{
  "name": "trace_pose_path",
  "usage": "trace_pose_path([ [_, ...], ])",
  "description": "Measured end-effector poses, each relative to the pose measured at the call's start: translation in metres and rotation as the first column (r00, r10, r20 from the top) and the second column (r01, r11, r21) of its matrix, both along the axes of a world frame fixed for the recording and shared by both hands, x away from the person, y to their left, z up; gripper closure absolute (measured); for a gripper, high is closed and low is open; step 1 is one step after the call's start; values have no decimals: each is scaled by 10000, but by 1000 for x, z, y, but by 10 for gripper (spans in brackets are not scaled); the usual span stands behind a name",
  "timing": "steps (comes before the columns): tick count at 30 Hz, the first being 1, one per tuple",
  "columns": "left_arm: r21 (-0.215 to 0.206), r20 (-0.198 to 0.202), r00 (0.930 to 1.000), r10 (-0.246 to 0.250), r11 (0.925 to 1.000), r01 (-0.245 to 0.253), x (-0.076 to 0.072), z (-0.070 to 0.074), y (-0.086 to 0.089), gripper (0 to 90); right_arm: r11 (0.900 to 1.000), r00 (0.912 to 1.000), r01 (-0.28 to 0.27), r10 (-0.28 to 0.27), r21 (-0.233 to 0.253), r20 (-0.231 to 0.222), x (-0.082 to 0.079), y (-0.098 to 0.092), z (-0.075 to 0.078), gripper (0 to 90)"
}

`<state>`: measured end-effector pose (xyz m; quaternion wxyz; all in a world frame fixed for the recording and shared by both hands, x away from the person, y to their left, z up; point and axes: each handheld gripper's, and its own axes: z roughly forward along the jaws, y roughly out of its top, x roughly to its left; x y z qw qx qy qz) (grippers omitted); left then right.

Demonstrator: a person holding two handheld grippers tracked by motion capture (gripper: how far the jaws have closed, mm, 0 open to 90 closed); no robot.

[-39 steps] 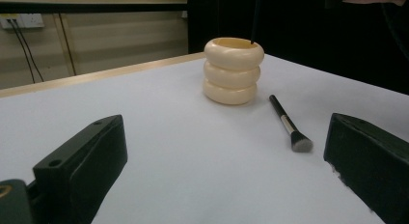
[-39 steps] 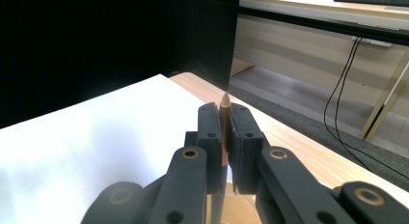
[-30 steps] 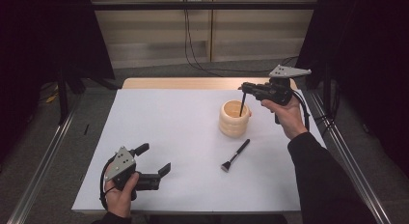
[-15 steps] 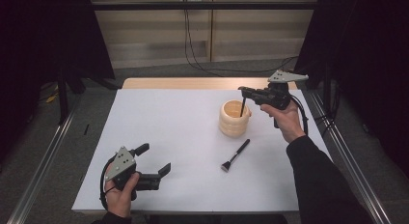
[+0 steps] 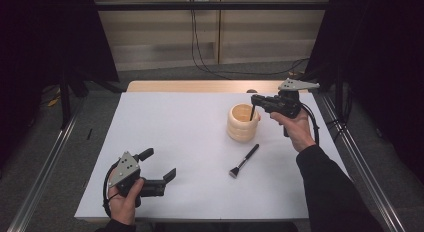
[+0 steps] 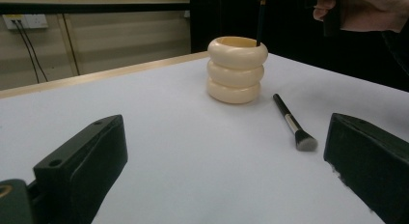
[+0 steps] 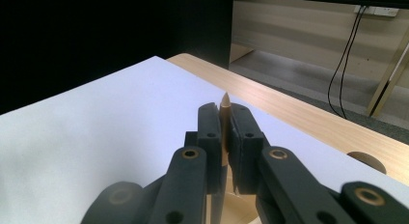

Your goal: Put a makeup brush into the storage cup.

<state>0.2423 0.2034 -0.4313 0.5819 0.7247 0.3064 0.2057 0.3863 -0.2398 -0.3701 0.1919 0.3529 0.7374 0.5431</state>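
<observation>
A cream ribbed holder [image 5: 243,123] [image 6: 237,69] stands upright right of the table's middle. Above it my right gripper [image 5: 254,100] [image 7: 224,132] is shut on a thin brush handle [image 5: 252,112] [image 7: 224,127] that hangs down into the holder's mouth; its gold tip sticks up between the jaws. A black makeup brush [image 5: 244,160] [image 6: 293,124] lies flat on the white table in front of the holder. My left gripper [image 5: 159,167] [image 6: 226,175] rests open near the front left edge, with nothing between its jaws.
The white sheet [image 5: 190,142] covers the table, with a bare wooden strip [image 5: 200,86] along the far edge and a round hole [image 7: 365,161] in it. Metal rails [image 5: 45,157] run along both sides.
My right gripper has shifted slightly with the brush handle, holding it over the holder's mouth. The left gripper and the lying brush have not moved.
</observation>
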Motion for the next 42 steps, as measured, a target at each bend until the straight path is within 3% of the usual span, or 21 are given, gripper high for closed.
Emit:
trace_pose_path([
  [19,14,-48,10000,37,10000,-37,0,-1,-1,16,9998,9996,196,-195,50,-208,-4,-4,-19,811],
  [26,52,-43,10000,63,10000,-63,0,-1,1,16,9997,9999,131,-129,202,-97,-6,-3,-19,739],
  [35,37,-72,10000,27,10000,-26,0,-1,0,16,9994,9994,332,-334,129,116,-12,-3,-21,468],
  [40,31,-56,10000,36,10000,-35,0,-1,0,16,9989,9987,432,-436,167,250,-14,-4,-22,221],
  [42,23,-58,10000,36,10000,-36,0,-1,0,16,9987,9985,466,-472,226,260,-14,-5,-21,176],
])
